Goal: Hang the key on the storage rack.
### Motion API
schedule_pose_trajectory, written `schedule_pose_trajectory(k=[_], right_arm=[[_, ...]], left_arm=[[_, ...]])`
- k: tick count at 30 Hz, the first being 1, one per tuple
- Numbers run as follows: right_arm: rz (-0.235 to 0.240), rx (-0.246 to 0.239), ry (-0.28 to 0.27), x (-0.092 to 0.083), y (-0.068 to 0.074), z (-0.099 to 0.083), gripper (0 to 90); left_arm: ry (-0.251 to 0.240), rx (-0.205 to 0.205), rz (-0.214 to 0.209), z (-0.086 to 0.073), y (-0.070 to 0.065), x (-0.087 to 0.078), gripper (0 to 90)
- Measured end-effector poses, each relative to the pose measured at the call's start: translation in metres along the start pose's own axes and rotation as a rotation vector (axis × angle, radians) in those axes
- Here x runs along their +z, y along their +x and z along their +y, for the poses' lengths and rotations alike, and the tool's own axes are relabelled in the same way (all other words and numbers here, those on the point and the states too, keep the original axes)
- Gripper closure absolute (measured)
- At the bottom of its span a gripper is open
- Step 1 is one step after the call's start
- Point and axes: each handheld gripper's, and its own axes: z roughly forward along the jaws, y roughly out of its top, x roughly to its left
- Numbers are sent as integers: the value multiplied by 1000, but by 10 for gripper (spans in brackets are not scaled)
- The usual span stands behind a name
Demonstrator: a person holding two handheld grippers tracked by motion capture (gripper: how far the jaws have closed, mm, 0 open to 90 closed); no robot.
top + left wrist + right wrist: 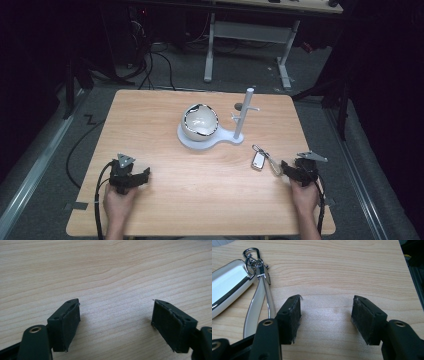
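On the light wooden table (200, 175) a white, glossy car key fob (258, 160) lies flat toward the right side, joined by a silver metal clasp (252, 258) to a pale looped strap with a shiny edge (259, 305). The right tongs (286, 170) rest low on the table just beside it, held from below by the person's right hand (305, 196). In the right gripper view the jaws stand wide apart with bare wood between the pads; the strap runs along the outer side of the left-hand jaw, close against it, and the fob lies farther out on that same side, near but not between the jaws. Whether the strap touches the jaw I cannot tell.

The left tongs (142, 176) sit well apart from the fob, near the table's front left corner, gripped by the left hand (118, 202). Their jaws are also spread, with plain wood grain between them in the left gripper view.

Farther back, near the table's middle, a white round bowl with a dark patterned rim (200, 122) sits on a flat white base (190, 142) that carries a white upright post with side pegs (245, 114).
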Motion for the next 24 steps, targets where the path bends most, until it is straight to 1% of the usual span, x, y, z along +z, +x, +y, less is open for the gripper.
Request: schedule_pose_trajectory(k=[16, 24], right_arm=[[7, 0, 4, 0, 0, 0, 403], [7, 2, 2, -1, 2, -1, 407]], left_arm=[[-2, -8, -7, 0, 1, 0, 231], [0, -4, -7, 0, 1, 0, 229]])
